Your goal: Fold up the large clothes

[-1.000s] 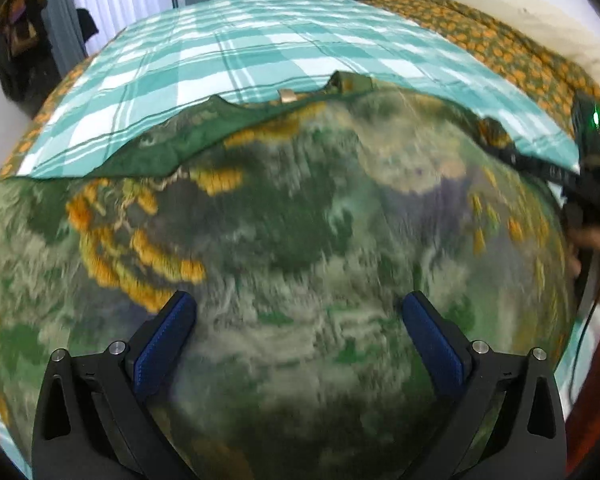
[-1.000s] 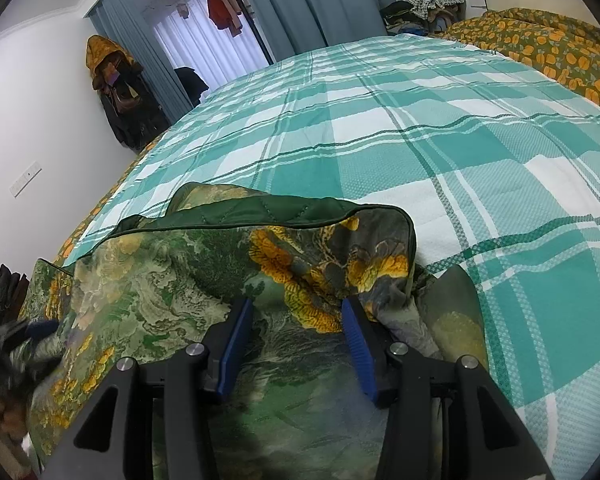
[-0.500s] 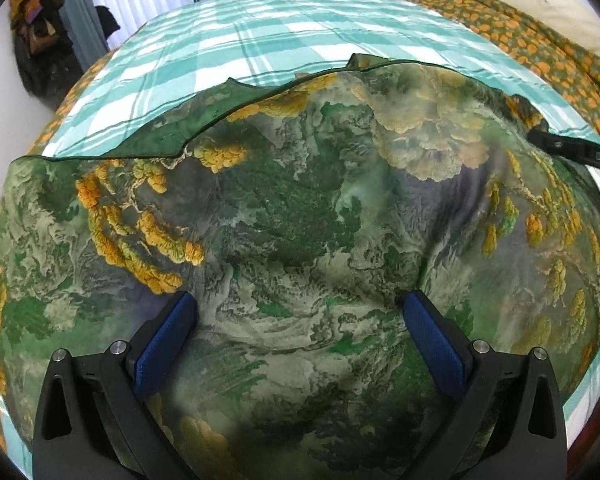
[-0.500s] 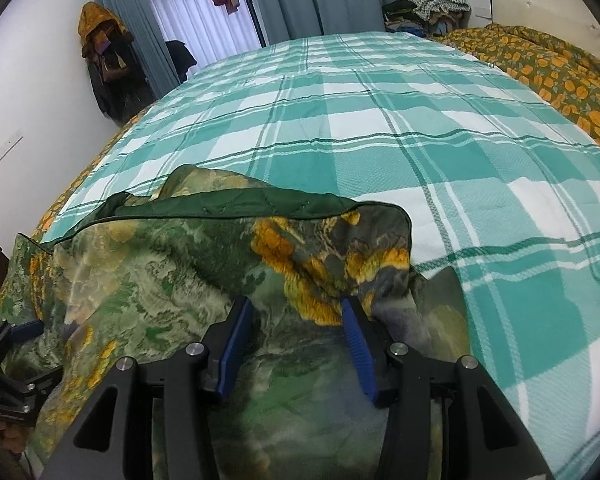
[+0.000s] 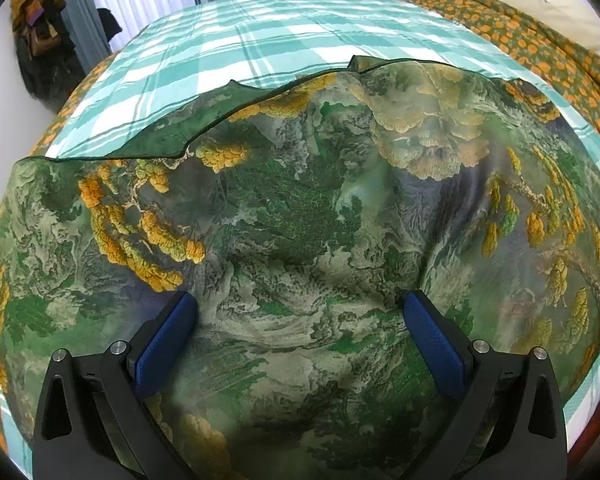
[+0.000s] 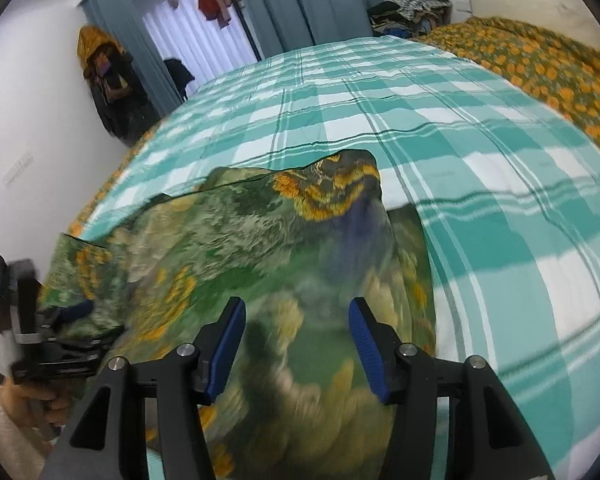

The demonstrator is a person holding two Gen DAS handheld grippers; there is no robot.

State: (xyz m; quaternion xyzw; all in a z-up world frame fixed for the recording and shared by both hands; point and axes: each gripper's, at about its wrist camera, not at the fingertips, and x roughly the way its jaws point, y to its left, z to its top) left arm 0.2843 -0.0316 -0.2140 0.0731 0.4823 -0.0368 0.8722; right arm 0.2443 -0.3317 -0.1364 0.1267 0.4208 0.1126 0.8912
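Only the right view shows the left claw [image 6: 82,312] spread over the garment [image 6: 260,240]; right claw [image 6: 296,332] opening, empty.

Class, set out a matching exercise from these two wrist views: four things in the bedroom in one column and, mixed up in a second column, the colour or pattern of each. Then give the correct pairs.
Things:
1. garment
2. bedspread
3. gripper pads
4. curtain

Colours:
A. plain grey-blue
B. teal and white check
C. green landscape print with orange-yellow patches
D. dark blue

Pairs: 1-C, 2-B, 3-D, 4-A
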